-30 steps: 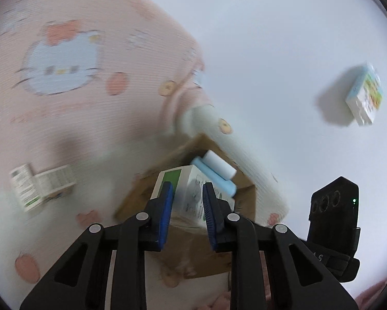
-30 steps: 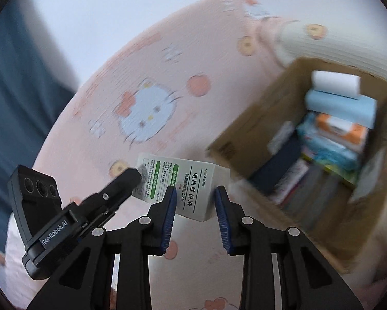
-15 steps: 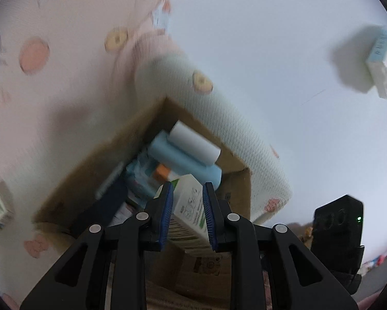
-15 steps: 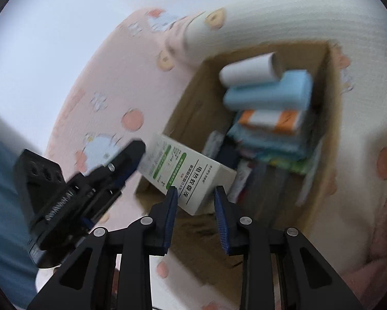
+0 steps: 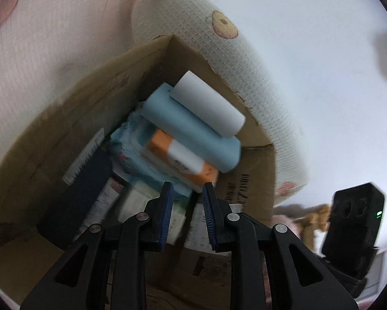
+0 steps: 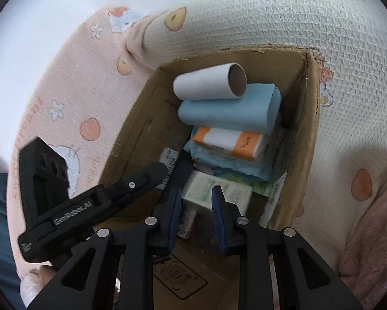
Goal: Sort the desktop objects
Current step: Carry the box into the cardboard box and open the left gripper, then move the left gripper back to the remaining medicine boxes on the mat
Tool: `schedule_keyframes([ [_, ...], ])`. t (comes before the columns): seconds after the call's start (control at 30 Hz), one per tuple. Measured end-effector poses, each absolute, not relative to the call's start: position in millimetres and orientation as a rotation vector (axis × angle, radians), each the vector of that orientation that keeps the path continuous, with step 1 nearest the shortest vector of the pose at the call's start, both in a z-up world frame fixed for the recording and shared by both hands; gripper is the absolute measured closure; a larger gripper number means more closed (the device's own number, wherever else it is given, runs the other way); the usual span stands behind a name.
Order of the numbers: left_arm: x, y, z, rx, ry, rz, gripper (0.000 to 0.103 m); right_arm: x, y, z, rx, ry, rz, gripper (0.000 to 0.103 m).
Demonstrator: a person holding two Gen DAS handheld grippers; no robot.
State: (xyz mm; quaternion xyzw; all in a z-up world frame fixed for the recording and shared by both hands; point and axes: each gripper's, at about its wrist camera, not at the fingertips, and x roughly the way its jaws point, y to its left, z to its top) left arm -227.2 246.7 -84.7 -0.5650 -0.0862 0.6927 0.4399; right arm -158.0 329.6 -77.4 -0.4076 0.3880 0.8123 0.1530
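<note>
White-green carton lies inside the open cardboard box, flat on the other stuff at the near end and printed face up. In the left wrist view it is motion-blurred and sits low, mostly behind the left finger. Left gripper points down into the box. Its jaws stand apart, with only a sliver of the carton showing in the gap, and the pads do not visibly press on it. Right gripper also points down into the box, just beside the left one. Its jaws are closing. The carton's near edge shows through the gap, but it lies beyond the tips and is not clamped. At the far end of the box a white cardboard tube rests on top of a light blue roll. Below those is an orange-and-white pack, lying on pale blue wrapped packs. A dark blue flat item stands along the left wall of the box. The box sits on pink cartoon-print cloth, with a cream waffle-weave fold touching its far rim.
</note>
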Motion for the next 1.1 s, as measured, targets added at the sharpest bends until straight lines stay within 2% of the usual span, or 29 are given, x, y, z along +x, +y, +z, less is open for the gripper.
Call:
schedule_keyframes([
  [0.1, -228, 253, -90, -1.433, -0.113, 1.784, 0.077, -156, 337, -78, -1.176, 1.153, 2.332, 0.081],
  [0.27, -226, 250, -112, -1.587, -0.076, 1.708, 0.074, -152, 341, -78, -1.238, 1.143, 2.329, 0.08],
  [0.37, -222, 252, -117, -1.65, -0.01, 1.693, 0.055, -156, 340, -79, -1.301, 1.14, 2.339, 0.08],
  [0.4, -221, 253, -118, -1.668, 0.007, 1.679, 0.053, -159, 340, -79, -1.331, 1.133, 2.345, 0.08],
  [0.63, -216, 238, -98, -1.64, -0.016, 1.74, 0.053, -159, 337, -65, -1.391, 1.14, 2.377, 0.079],
  [0.83, -200, 212, -74, -1.577, -0.049, 1.797, 0.05, -157, 313, -38, -1.374, 1.044, 2.436, 0.058],
  [0.9, -193, 197, -63, -1.549, -0.087, 1.808, 0.042, -155, 301, -30, -1.368, 0.988, 2.454, 0.048],
  [1.1, -183, 136, -31, -1.437, -0.195, 1.899, 0.036, -151, 258, -6, -1.319, 0.836, 2.528, 0.036],
])
